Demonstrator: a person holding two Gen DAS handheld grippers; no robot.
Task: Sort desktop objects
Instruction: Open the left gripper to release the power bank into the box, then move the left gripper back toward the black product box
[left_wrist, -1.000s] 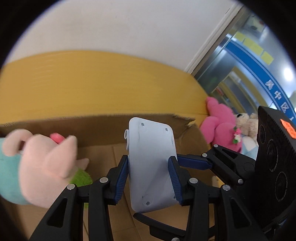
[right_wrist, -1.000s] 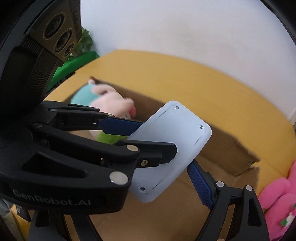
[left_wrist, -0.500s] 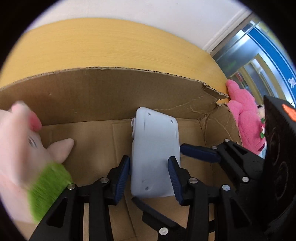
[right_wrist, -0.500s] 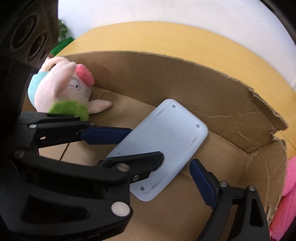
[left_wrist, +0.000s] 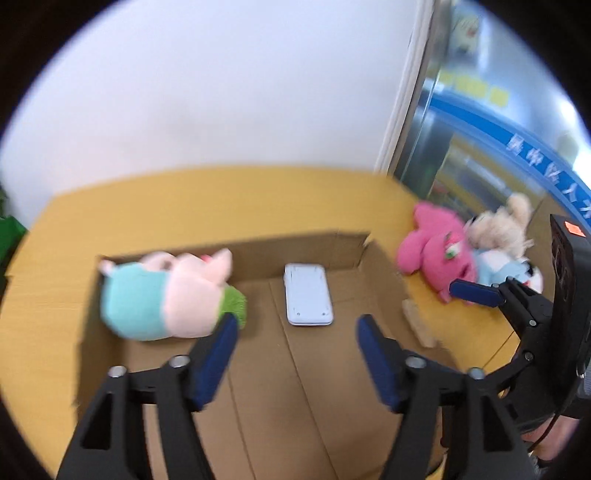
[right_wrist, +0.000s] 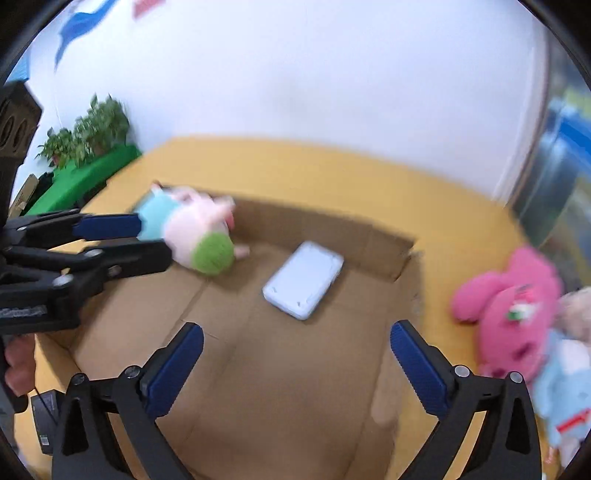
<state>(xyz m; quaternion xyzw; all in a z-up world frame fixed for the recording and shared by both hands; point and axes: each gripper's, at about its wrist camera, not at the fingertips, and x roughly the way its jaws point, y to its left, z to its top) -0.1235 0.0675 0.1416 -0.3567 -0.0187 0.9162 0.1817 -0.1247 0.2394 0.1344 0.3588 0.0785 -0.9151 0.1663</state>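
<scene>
Above the open cardboard box (left_wrist: 384, 269) I hold both tools, each tipped forward and down toward its floor. At the box's left end, against the far wall, lies the pig plush (left_wrist: 166, 295), pale pink with a teal shirt and a green patch at its near side. My left gripper (left_wrist: 295, 354) hangs over the near half of the box with its jaws spread wide and nothing between them; its blue pads (left_wrist: 214, 362) frame the bare cardboard floor, the left one just in front of the plush's green patch. Past the gap, flat on the box floor and close to the far wall, rests the white device (left_wrist: 308, 295), underside up, touching neither tool. From the other side, my right gripper (right_wrist: 295, 369) is likewise wide apart and empty, hovering over the box's near right part, the white device (right_wrist: 303, 279) lying beyond its fingertips. Outside the box's right wall, on the yellow table (left_wrist: 221, 199), sits the pink plush (left_wrist: 436, 251), with a beige plush (left_wrist: 498, 229) and a light-blue one crowded at the table's right edge. Both views are smeared, so finer detail is lost.
</scene>
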